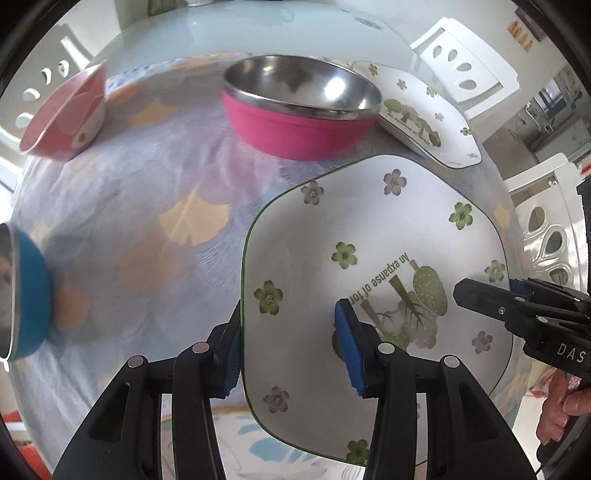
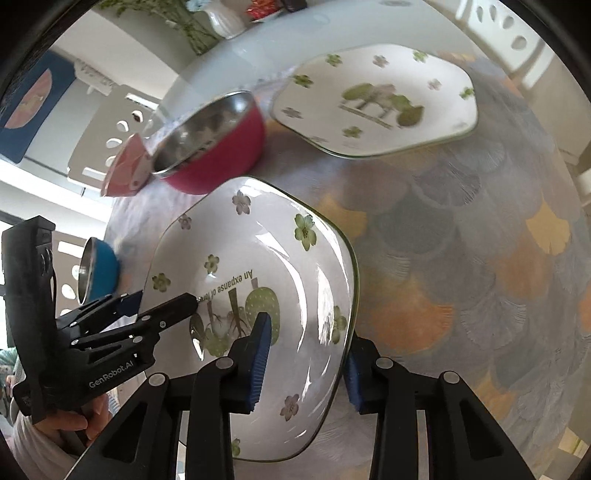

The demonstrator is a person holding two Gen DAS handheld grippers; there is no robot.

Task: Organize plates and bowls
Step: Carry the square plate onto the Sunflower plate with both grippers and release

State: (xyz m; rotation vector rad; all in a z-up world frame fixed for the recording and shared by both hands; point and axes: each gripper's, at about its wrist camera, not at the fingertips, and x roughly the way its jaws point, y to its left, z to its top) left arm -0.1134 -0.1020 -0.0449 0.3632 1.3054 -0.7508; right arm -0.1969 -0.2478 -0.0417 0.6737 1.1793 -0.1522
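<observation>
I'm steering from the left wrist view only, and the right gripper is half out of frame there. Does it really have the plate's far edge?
Observer: Yes. The right gripper straddles the rim of the held plate, with one blue pad on the top face and the other under the edge.
Operator: The pink bowl hides part of the second plate for me. Is anything on it?
Observer: No. The second plate is bare, and a narrow strip of tablecloth shows between it and the pink bowl.
Operator: Anything beyond them?
Observer: A white vase with green stems stands at the table's far end.
</observation>
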